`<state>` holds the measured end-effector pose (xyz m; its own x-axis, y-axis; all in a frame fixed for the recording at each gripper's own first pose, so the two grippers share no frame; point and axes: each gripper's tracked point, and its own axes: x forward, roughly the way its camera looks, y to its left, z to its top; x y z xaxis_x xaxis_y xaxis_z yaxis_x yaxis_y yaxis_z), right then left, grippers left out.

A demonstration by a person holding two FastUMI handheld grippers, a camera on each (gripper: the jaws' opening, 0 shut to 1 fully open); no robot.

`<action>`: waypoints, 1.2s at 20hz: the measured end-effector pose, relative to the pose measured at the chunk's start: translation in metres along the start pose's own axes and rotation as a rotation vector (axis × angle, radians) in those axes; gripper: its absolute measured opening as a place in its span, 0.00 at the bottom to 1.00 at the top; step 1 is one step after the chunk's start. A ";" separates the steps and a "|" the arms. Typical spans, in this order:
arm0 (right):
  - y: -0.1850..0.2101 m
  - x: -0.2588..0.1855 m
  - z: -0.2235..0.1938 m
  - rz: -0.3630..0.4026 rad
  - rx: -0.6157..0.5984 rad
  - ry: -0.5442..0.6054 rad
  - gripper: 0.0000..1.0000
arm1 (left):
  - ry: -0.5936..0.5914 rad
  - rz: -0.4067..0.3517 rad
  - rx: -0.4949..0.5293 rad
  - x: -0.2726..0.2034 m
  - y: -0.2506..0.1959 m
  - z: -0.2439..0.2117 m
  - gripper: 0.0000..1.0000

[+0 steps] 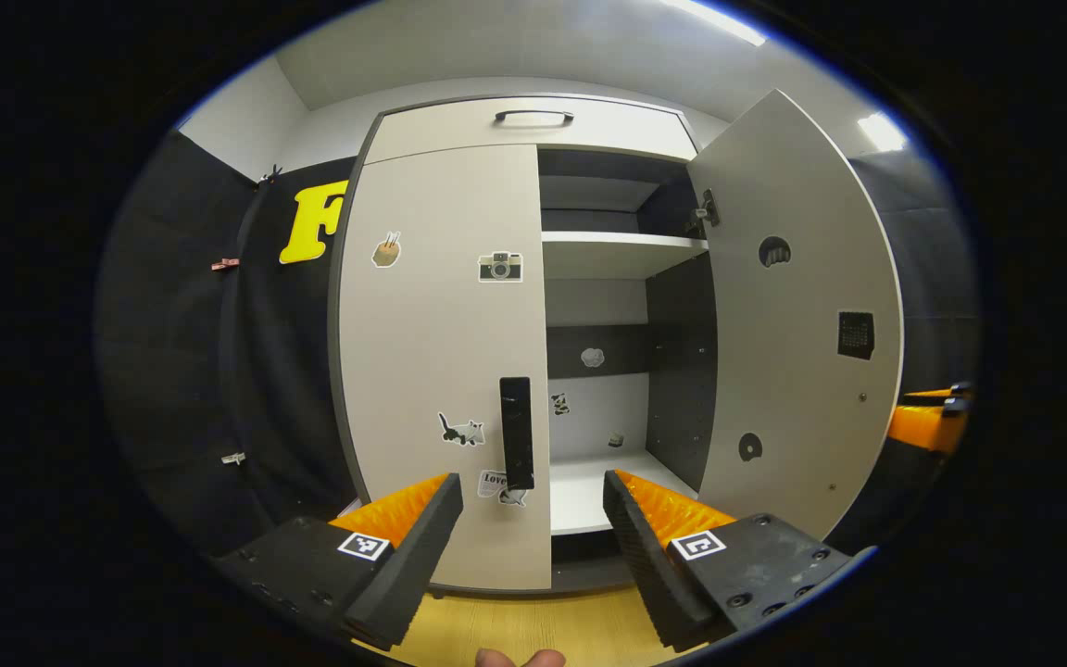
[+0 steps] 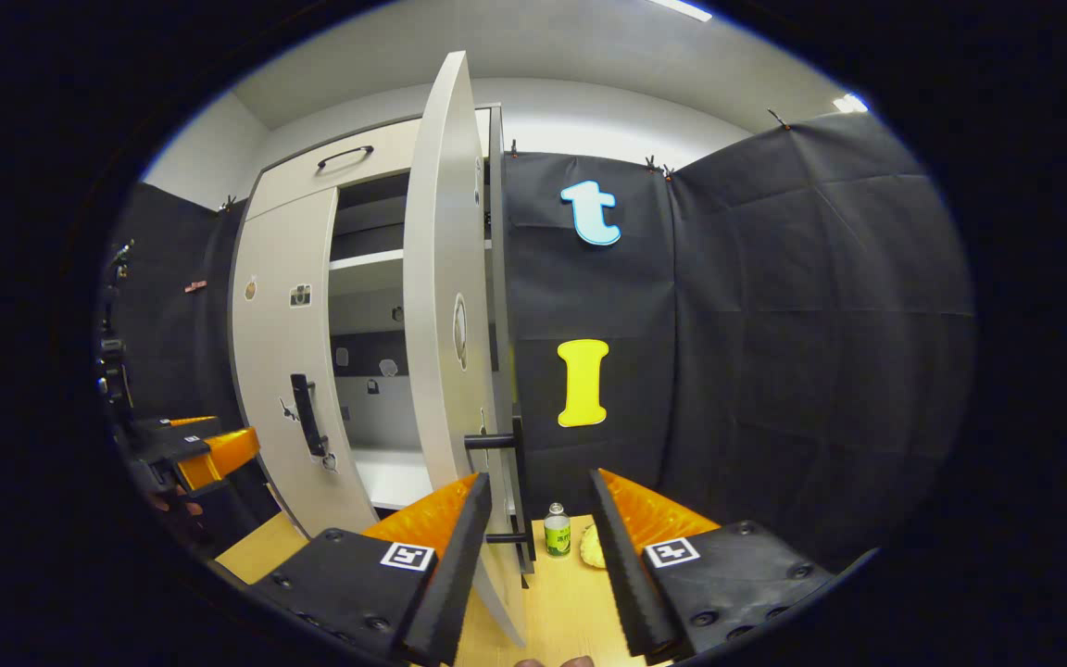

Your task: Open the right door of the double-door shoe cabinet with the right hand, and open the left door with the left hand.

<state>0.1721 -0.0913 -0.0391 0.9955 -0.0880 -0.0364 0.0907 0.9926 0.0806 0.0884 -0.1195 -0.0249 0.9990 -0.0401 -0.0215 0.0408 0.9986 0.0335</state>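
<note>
The shoe cabinet faces me in the left gripper view. Its left door is closed and carries a black vertical handle. My left gripper is open just short of that handle, not touching it. The right door stands swung open, baring the shelves. In the right gripper view that right door shows edge-on, and its black handle sits between the spread fingers of my open right gripper; neither finger presses on it. The left gripper appears far left there, near the left door.
A small green-labelled bottle and a yellow object sit on the wooden floor beside the cabinet, behind the open door. A top drawer handle crowns the cabinet. The right gripper shows past the open door's edge.
</note>
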 end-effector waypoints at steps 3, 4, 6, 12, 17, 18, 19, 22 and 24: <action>0.016 -0.005 0.003 0.045 0.047 0.001 0.87 | 0.015 0.009 0.015 0.023 0.002 -0.004 0.95; 0.020 -0.007 0.004 0.054 0.060 0.006 0.88 | 0.013 0.009 0.017 0.031 0.002 -0.005 0.95; 0.025 -0.011 0.003 0.059 0.071 0.018 0.89 | 0.011 0.012 0.021 0.046 0.003 -0.006 0.92; 0.039 -0.017 0.004 0.078 0.039 0.013 0.97 | 0.008 0.039 0.034 0.098 0.014 -0.013 0.86; 0.046 -0.016 0.005 0.107 0.023 0.003 0.98 | 0.021 0.048 0.010 0.137 0.020 -0.021 0.65; 0.046 -0.016 0.005 0.106 0.028 0.003 0.98 | 0.024 0.052 0.014 0.143 0.023 -0.022 0.62; 0.045 -0.016 0.006 0.102 0.033 0.002 0.98 | 0.025 0.061 0.015 0.149 0.025 -0.024 0.57; 0.041 -0.013 0.008 0.083 0.032 -0.010 0.97 | 0.039 0.044 0.007 0.161 0.021 -0.028 0.41; 0.036 -0.012 0.009 0.068 0.019 -0.014 0.97 | 0.036 0.054 0.006 0.164 0.021 -0.029 0.36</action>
<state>0.1635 -0.0557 -0.0271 0.9996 -0.0221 -0.0164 0.0236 0.9946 0.1009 0.2524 -0.1037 -0.0563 0.9984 0.0152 -0.0550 -0.0129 0.9990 0.0418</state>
